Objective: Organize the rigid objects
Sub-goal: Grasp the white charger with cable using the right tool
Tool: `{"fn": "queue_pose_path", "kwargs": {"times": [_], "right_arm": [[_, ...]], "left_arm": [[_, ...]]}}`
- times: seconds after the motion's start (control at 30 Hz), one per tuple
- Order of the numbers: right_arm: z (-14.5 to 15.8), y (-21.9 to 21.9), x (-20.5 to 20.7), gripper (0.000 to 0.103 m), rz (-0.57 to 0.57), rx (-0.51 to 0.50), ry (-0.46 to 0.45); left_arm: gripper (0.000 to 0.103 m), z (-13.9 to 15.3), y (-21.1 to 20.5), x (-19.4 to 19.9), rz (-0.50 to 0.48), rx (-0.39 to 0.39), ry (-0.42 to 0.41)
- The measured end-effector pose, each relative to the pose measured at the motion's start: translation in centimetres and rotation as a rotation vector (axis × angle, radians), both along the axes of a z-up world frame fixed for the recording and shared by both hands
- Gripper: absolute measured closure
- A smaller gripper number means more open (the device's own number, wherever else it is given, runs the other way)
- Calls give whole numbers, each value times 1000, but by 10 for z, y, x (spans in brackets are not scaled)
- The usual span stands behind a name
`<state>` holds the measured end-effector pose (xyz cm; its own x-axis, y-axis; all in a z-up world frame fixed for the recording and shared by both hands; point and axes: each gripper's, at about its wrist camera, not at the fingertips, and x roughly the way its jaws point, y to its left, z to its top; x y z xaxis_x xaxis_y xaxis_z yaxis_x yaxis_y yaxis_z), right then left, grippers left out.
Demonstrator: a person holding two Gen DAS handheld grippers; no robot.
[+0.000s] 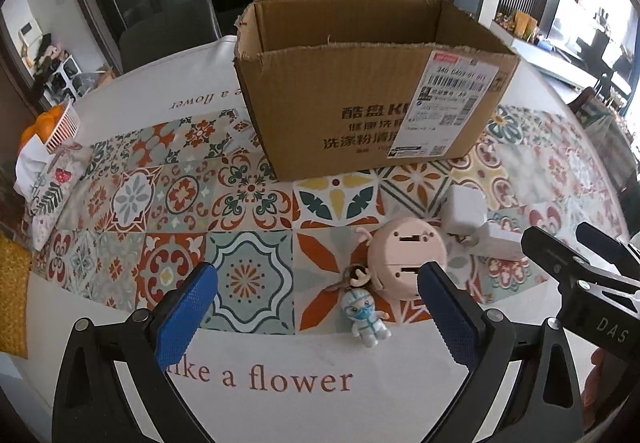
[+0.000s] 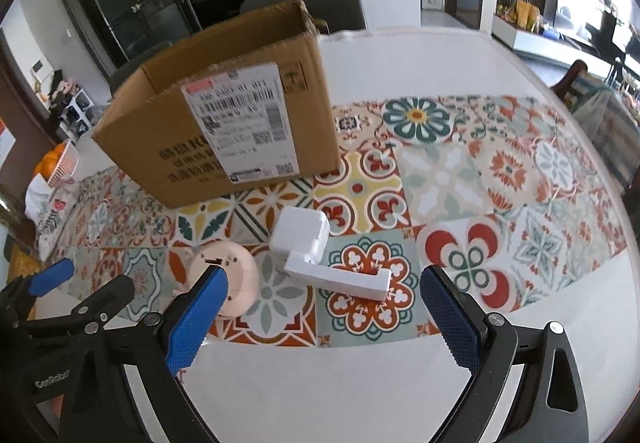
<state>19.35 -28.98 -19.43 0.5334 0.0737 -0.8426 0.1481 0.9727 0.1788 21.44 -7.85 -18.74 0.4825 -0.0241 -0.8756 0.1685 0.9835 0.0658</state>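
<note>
We held the left gripper [image 1: 318,319] above the tabletop [image 1: 280,383] with its blue pads spread wide and nothing between them. Just ahead of it and slightly toward its right finger lay a small figurine keychain [image 1: 366,317], and touching that finger's tip from beyond sat a round pink device [image 1: 406,259], lying flat with its slotted face up. Farther ahead stood an open cardboard box [image 1: 360,99], upright on the patterned tablecloth [image 1: 248,203]. Our right gripper [image 2: 324,317] was likewise spread and empty, hovering low over the cloth. Straight ahead of it, between the lines of its fingers, lay a white L-shaped block [image 2: 340,277], with a white square charger [image 2: 300,235] touching its far end. The pink device [image 2: 230,283] sat just beyond the right gripper's left finger, and the box [image 2: 224,111] stood farther ahead to its left. Off to the far left of both grippers we saw a basket of oranges [image 1: 56,125] near the table's edge.
</note>
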Motion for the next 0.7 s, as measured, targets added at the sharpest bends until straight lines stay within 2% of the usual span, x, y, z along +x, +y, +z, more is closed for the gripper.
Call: {"fn": "queue_pose_path", "kwargs": {"times": [0.6, 0.7], "right_arm": [[-56, -8, 30, 7, -81, 56, 113], [-58, -10, 31, 13, -86, 60, 115]], "left_arm": [[1, -29, 5, 20, 34, 30, 50], [1, -33, 5, 21, 38, 33, 59]]}}
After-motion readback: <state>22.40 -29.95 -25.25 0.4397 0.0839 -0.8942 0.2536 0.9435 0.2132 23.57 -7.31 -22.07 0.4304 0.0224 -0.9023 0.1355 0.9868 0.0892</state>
